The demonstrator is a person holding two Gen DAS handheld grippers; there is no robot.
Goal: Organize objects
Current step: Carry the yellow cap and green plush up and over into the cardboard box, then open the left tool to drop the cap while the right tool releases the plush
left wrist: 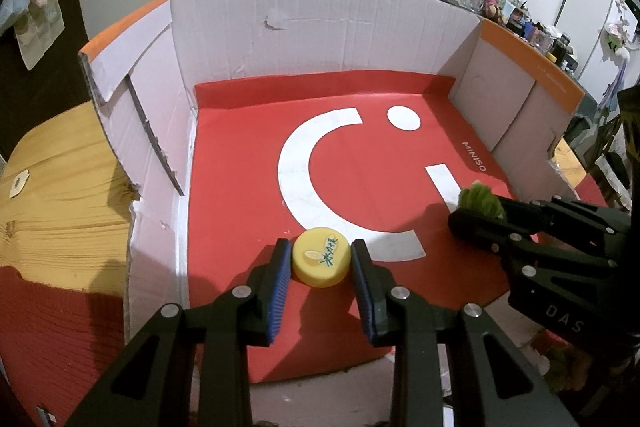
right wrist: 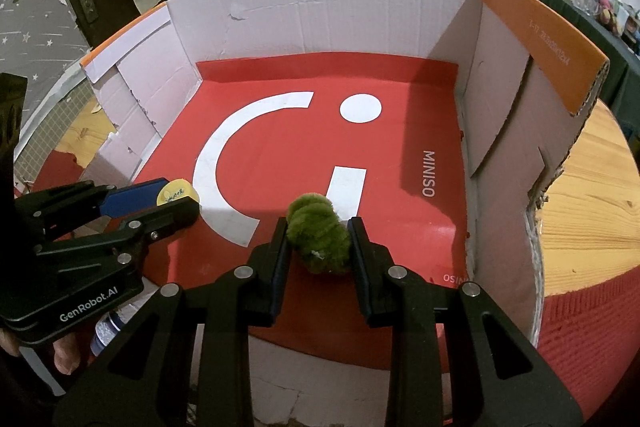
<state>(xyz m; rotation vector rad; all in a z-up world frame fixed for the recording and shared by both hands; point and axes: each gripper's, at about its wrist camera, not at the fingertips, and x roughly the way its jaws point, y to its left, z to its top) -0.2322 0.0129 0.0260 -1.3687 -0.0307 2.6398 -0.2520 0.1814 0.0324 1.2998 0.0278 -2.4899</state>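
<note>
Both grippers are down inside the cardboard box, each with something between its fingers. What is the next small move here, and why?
Probably open both and let go. The left gripper is shut on the yellow cap, which already sits on the red liner of the cardboard box. The right gripper is shut on the green fuzzy ball, also low over the liner. Both items appear delivered.
</note>
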